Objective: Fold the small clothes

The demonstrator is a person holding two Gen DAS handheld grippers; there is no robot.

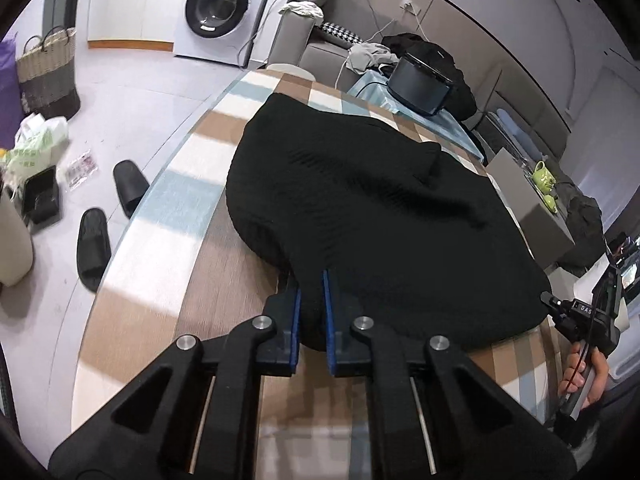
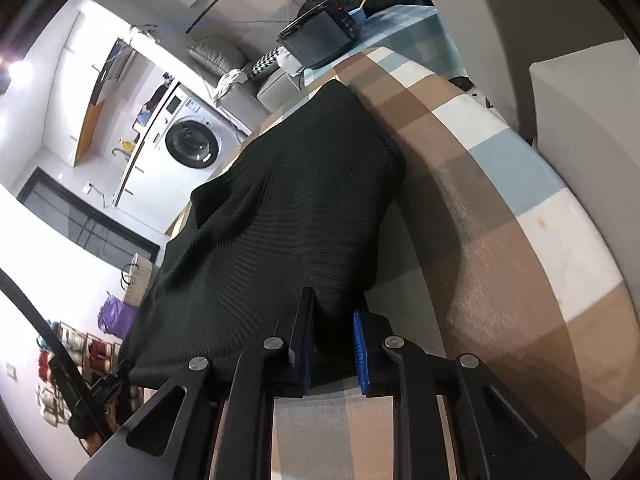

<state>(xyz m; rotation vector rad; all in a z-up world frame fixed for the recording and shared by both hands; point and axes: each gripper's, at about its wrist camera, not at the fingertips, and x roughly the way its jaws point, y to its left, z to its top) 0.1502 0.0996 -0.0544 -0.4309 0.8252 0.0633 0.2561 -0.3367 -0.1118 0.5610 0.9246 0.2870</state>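
**Inspector A:** The black ribbed knit garment (image 1: 372,216) lies spread on the checked brown, white and blue counter (image 1: 160,216), its near edge by the counter's front. The left gripper (image 1: 311,288) has its jaws narrowed onto a bunch of the near hem; the right gripper (image 2: 334,312) pinches the other near corner, cloth filling the gap between its blue pads (image 2: 360,344).

**Inspector B:** Risks, in your judgement?

**Inspector A:** First, uneven lift. The knit looks heavy and slack; if one side rises ahead of the other, the fold line will likely skew. Second, slip: the left grip seems to hold only a small pinch of hem, so a quick pull could free it.

**Inspector B:** Anything nearby?

**Inspector A:** The far edge of the garment lies near a dark rectangular tray (image 1: 420,84) on the counter's far end. A long forward sweep could drag cloth against it. The raised wrinkle mid-garment could also get folded in.
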